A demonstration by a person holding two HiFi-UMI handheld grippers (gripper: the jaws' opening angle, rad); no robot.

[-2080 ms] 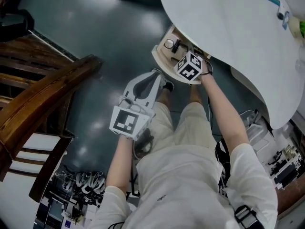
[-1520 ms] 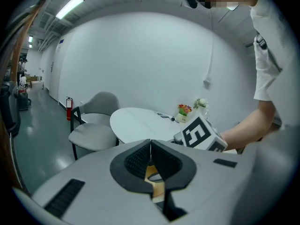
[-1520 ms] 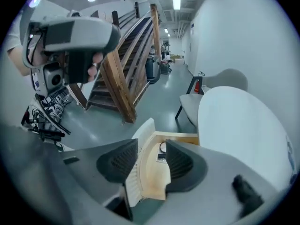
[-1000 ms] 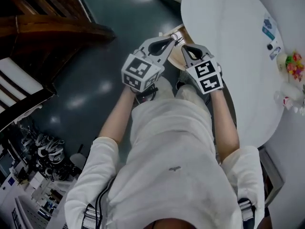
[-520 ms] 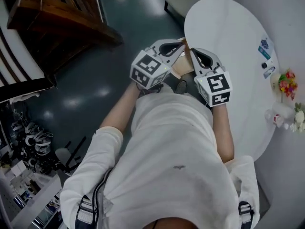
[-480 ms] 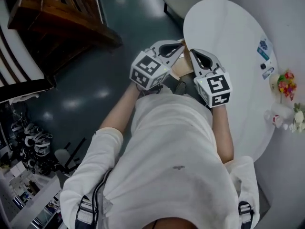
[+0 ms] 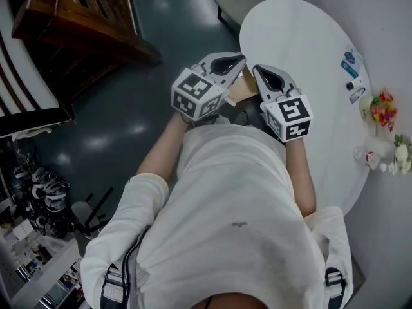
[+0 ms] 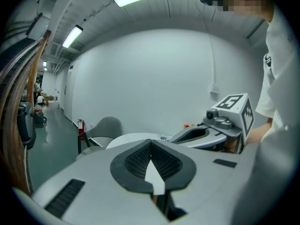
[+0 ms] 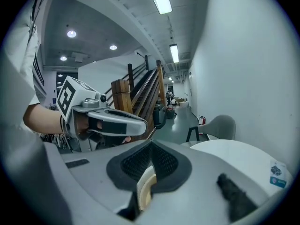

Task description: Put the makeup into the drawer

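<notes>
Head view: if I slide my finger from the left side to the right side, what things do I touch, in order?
Wooden stairs → left gripper → right gripper → white table → colourful flowers

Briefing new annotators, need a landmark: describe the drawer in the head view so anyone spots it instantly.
Find the white oval table in the head view's upper right. At its near left edge, between the left gripper and the right gripper, a tan wooden piece shows: the drawer. It is the only pale wood there, against white tabletop and dark floor.
</notes>
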